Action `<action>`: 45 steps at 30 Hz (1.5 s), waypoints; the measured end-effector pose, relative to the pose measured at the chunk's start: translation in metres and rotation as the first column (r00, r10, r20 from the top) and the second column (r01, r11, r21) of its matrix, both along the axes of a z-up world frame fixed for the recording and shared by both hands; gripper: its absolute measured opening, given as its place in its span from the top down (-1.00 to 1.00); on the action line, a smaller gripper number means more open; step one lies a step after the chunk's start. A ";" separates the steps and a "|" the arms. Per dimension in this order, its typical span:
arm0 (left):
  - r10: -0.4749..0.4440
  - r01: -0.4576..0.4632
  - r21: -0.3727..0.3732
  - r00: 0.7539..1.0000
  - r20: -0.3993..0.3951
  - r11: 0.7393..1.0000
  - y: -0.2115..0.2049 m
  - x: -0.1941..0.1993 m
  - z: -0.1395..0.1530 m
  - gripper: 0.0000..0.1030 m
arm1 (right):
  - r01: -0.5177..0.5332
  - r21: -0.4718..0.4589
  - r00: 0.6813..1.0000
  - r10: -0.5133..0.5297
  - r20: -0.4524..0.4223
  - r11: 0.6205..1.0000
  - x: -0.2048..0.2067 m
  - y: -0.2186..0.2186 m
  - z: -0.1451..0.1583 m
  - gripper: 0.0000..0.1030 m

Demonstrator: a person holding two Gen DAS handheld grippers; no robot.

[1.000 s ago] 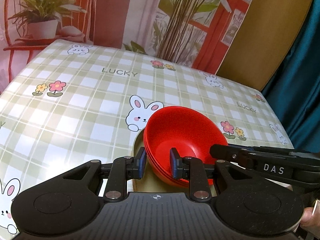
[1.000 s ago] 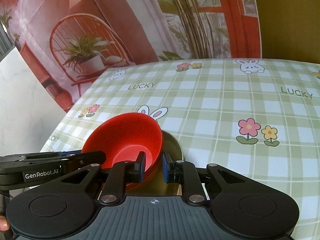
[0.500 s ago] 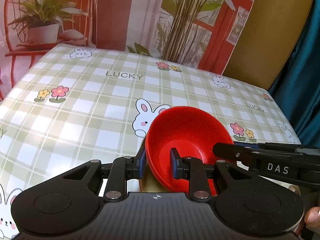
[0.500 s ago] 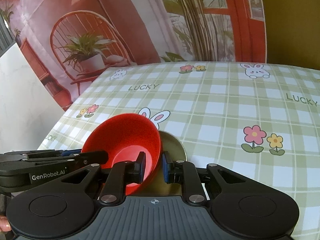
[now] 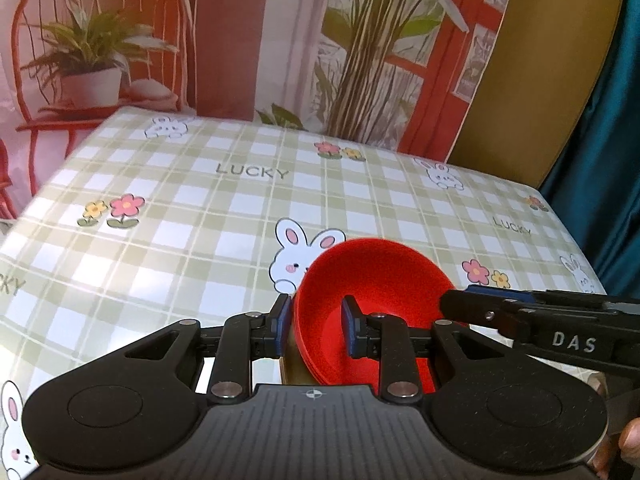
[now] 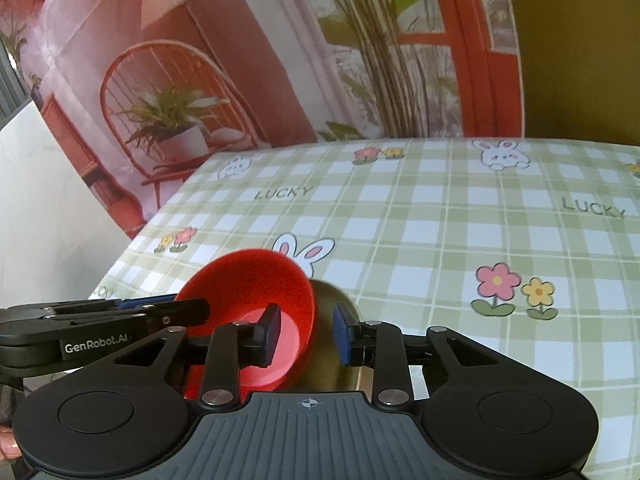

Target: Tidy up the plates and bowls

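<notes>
A stack of red bowls [image 5: 372,280] sits on a gold plate [image 5: 294,368] on the checked tablecloth; the bowls [image 6: 256,284] and the plate [image 6: 332,300] also show in the right wrist view. My left gripper [image 5: 314,326] straddles the left rim of the bowls, one finger outside and one inside, with a gap. My right gripper [image 6: 306,332] straddles the right rim with its jaws spread wide, not touching the wall. Each gripper appears in the other's view, at the bowl's far side.
The checked tablecloth [image 5: 200,216] with rabbits, flowers and "LUCKY" print covers the table ahead. A printed backdrop of a chair and plants [image 5: 92,64] stands behind the far edge. A teal curtain [image 5: 612,120] hangs at the right.
Both grippers have widened around the bowl rim, the right one most. Both views have pulled back and risen slightly, with the bowls lower in frame.
</notes>
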State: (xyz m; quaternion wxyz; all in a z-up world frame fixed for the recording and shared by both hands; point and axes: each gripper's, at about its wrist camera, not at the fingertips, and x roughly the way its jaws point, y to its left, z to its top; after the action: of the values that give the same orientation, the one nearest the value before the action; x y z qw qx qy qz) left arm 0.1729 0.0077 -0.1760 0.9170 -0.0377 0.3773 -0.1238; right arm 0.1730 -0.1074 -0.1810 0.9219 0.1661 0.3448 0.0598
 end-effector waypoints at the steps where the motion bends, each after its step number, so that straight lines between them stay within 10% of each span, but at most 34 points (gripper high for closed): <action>1: 0.001 -0.001 0.001 1.000 0.006 1.000 0.001 -0.001 0.002 0.43 | 0.007 -0.002 1.000 -0.007 0.005 1.000 -0.002 -0.002 0.002 0.39; 26: 0.062 -0.062 -0.005 0.980 0.189 0.998 0.018 -0.051 0.057 -0.53 | 0.028 -0.055 0.992 -0.021 0.125 0.998 -0.051 0.006 0.056 -0.43; 37: 0.076 -0.069 -0.035 0.953 0.295 0.997 0.024 -0.082 0.093 -0.66 | 0.050 -0.048 0.975 -0.038 0.218 0.998 -0.079 0.006 0.092 -1.00; 45: 0.082 -0.112 0.052 0.912 0.401 0.992 0.015 -0.110 0.134 -0.67 | 0.082 -0.093 0.957 -0.052 0.286 0.992 -0.106 0.004 0.131 -1.00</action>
State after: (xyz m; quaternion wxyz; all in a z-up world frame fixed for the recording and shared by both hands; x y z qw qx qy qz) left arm 0.0624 0.0225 -0.0424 0.9803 0.0036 0.1851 -0.0689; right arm 0.0668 -0.1032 -0.0505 0.9707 0.1193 0.2060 0.0336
